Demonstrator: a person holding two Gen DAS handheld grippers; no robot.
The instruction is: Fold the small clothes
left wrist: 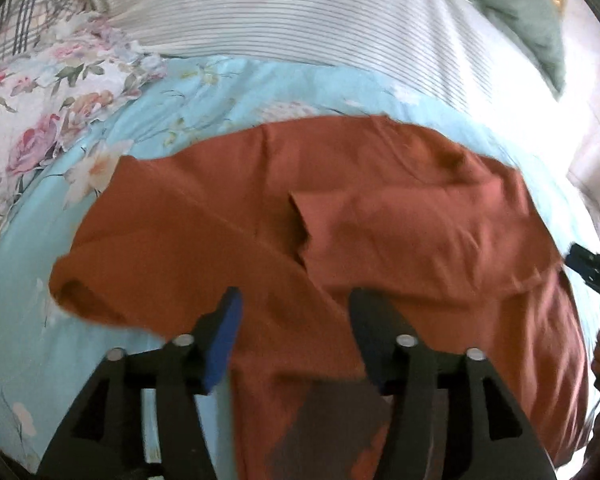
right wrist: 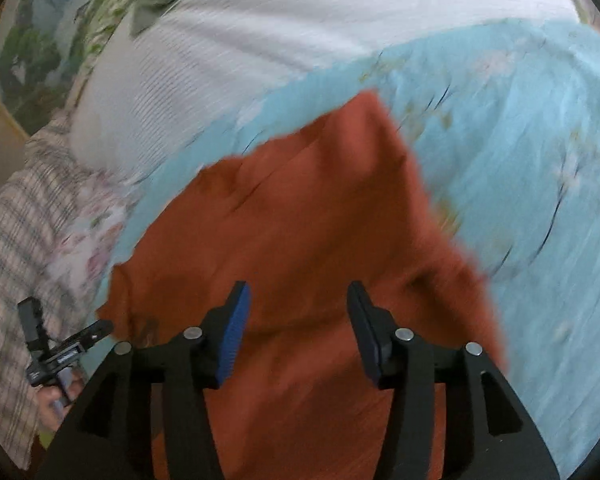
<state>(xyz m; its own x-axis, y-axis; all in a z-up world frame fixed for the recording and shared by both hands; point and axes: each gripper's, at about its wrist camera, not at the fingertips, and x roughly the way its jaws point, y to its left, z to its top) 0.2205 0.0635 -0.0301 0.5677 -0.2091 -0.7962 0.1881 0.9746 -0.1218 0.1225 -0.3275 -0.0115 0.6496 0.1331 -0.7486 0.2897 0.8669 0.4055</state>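
Note:
A rust-orange garment (left wrist: 340,220) lies spread on a light blue floral bedsheet (left wrist: 204,92), with one flap folded over its right half. My left gripper (left wrist: 296,312) hovers open over the garment's near edge, nothing between its fingers. The right gripper's black tip shows at the right edge of the left wrist view (left wrist: 592,268). In the right wrist view the same garment (right wrist: 300,216) fills the middle, blurred by motion. My right gripper (right wrist: 298,304) is open above it, empty. The left gripper (right wrist: 60,352) shows at the lower left, held in a hand.
A white striped pillow (left wrist: 284,12) lies behind the garment, with a green cloth (left wrist: 512,4) at the back right. A pink floral cloth (left wrist: 32,120) and a plaid fabric (right wrist: 16,240) lie to the left. The blue sheet (right wrist: 540,160) extends right of the garment.

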